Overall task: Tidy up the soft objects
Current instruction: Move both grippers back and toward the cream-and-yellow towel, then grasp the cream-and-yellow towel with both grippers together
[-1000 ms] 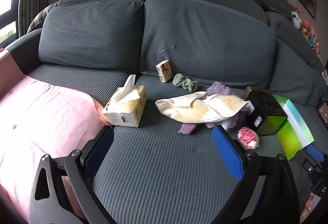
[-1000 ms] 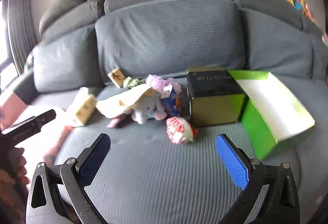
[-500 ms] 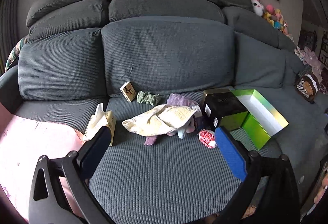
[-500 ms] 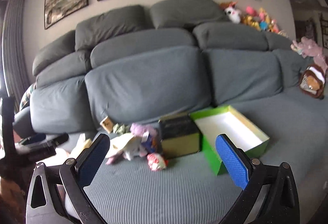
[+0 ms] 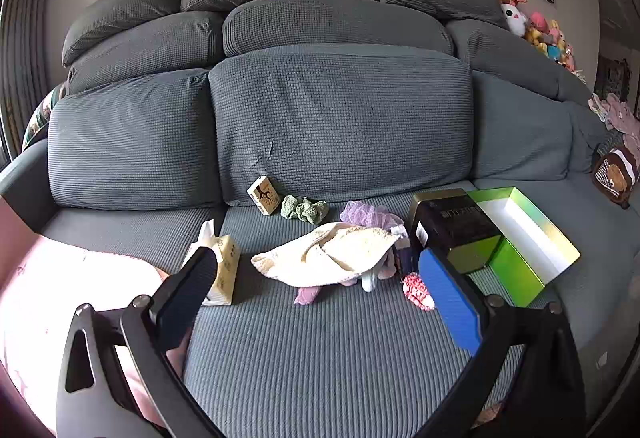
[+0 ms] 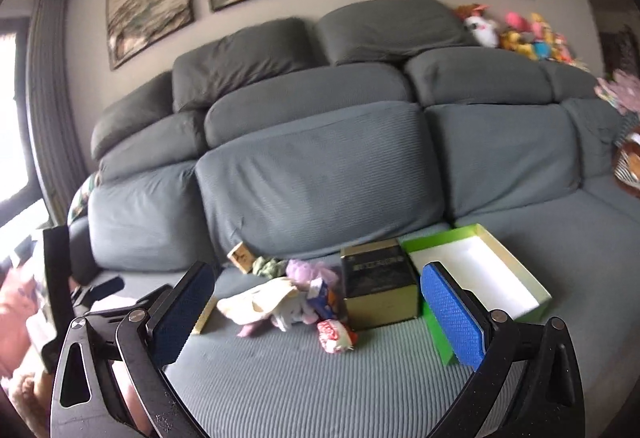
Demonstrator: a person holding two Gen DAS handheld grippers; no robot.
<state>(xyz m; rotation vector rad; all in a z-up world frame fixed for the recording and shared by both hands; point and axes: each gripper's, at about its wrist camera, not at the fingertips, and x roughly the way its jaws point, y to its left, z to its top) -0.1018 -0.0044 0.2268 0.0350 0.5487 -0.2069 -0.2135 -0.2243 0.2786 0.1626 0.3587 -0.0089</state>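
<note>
Sofa seat [image 5: 320,350] bare before cream towel [image 5: 332,254]; left claw [image 5: 320,302], right claw [image 6: 316,314] released.

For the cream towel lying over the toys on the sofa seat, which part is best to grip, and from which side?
Grip the cream towel at its raised fold near the middle, coming from above and the front. It lies draped in a hump over the plush toys, so the fold stands clear of the seat, while its flat left edge hugs the sofa. Both hand-held grippers are open and empty.

Left tongs [image 5: 318,292], black triangular-cutout arms, blue textured pads [image 5: 450,302], silver screws, right tongs [image 6: 316,312] alike
</note>
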